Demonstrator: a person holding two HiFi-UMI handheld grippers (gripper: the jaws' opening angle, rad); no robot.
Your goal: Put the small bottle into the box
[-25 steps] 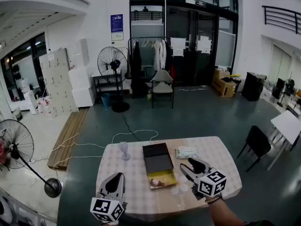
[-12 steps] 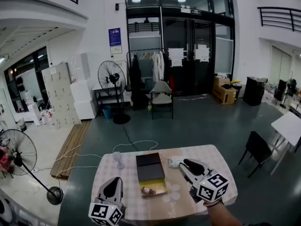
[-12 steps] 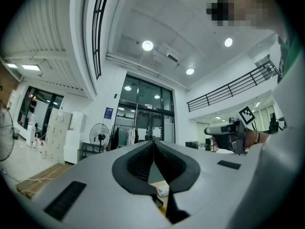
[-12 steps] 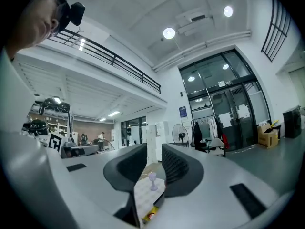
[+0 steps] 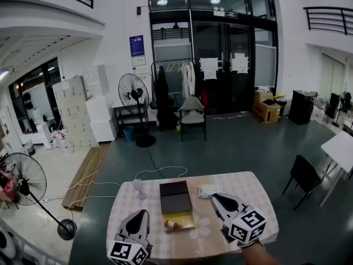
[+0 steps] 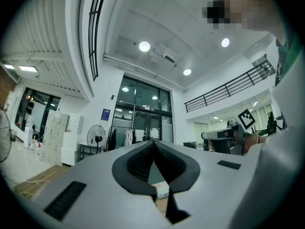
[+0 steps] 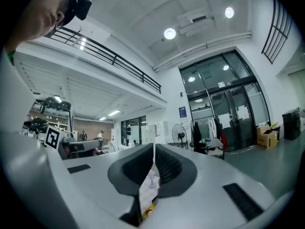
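I see a clear stemmed glass (image 5: 138, 188) near the far left corner of the checked table (image 5: 256, 197), a white packet (image 5: 210, 191) by its far edge, and a black chair (image 5: 304, 174) off its right edge.

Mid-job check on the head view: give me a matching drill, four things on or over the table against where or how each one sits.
Things:
1. glass
2. white packet
3. box
4. left gripper

Places or states:
A. jaws together, over the near left of the table
B. just right of the box
C. middle of the table, yellow inside showing
D. just left of the box

Pairs: 1-D, 2-B, 3-C, 4-A
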